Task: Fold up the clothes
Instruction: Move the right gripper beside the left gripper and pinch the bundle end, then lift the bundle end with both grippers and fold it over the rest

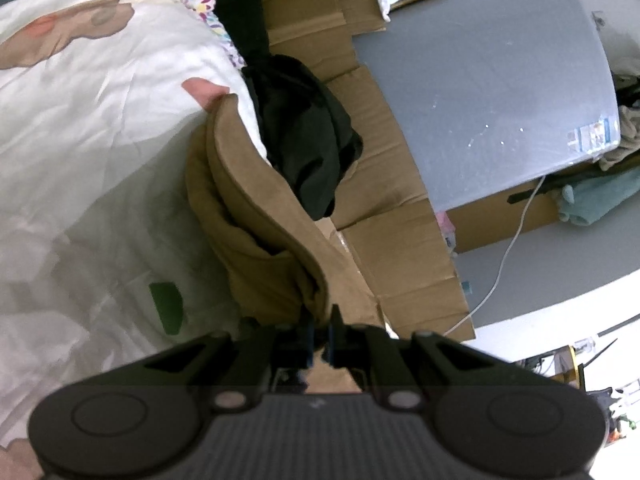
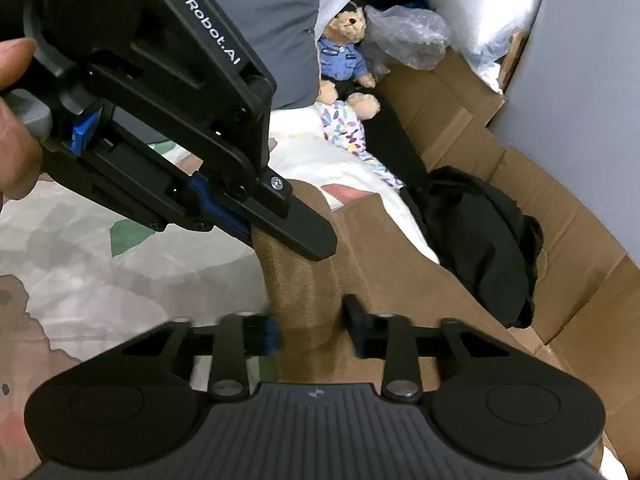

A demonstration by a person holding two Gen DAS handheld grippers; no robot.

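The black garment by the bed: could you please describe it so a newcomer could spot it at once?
Start at the white quilt; along its edge runs flattened brown cardboard. On that cardboard lies the black garment, crumpled in a heap, beside the tan garment. It is the only dark, unheld cloth there.

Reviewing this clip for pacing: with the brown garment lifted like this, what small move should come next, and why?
Probably close the right tongs on the brown garment. The left tongs already pinch its edge, holding it above the white quilt, while the right fingers stand apart with cloth between them. A second grip would let the fold begin.
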